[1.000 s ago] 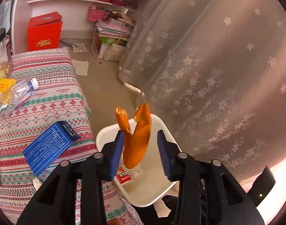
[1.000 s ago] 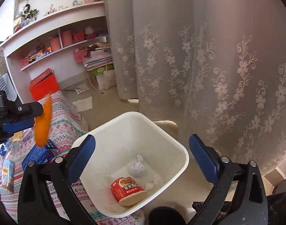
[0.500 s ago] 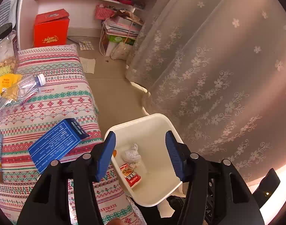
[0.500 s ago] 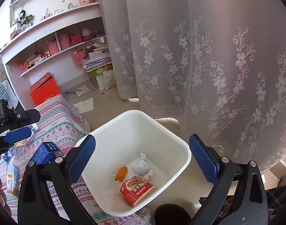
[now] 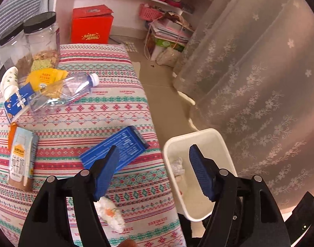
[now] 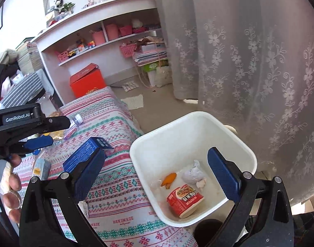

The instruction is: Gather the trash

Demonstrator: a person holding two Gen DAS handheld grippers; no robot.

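The white bin [image 6: 136, 144] stands beside the patterned table and holds an orange peel [image 6: 168, 180], a red noodle cup [image 6: 184, 198] and a crumpled tissue [image 6: 193, 174]. My right gripper [image 6: 157, 170] hangs open above the bin's near rim, empty. My left gripper [image 5: 154, 164] has its jaws opening with nothing between them, over the table edge next to the bin [image 5: 198, 135]. Its left finger covers part of a blue box [image 5: 124, 146]. On the cloth lie a plastic bottle [image 5: 64, 90], a small carton [image 5: 20, 156], a yellow wrapper [image 5: 46, 77] and a white tissue wad [image 5: 110, 212].
Two black-lidded jars [image 5: 41, 35] stand at the table's far left. A red box [image 5: 91, 28], shelves and stacked papers sit beyond on the floor. A lace curtain [image 5: 249, 82] hangs right behind the bin. A person's hand [image 6: 11, 185] shows at the left edge.
The orange peel left my left gripper and now lies in the bin. The left gripper swung left over the table and its jaws widened. The right gripper shifted slightly, still open.
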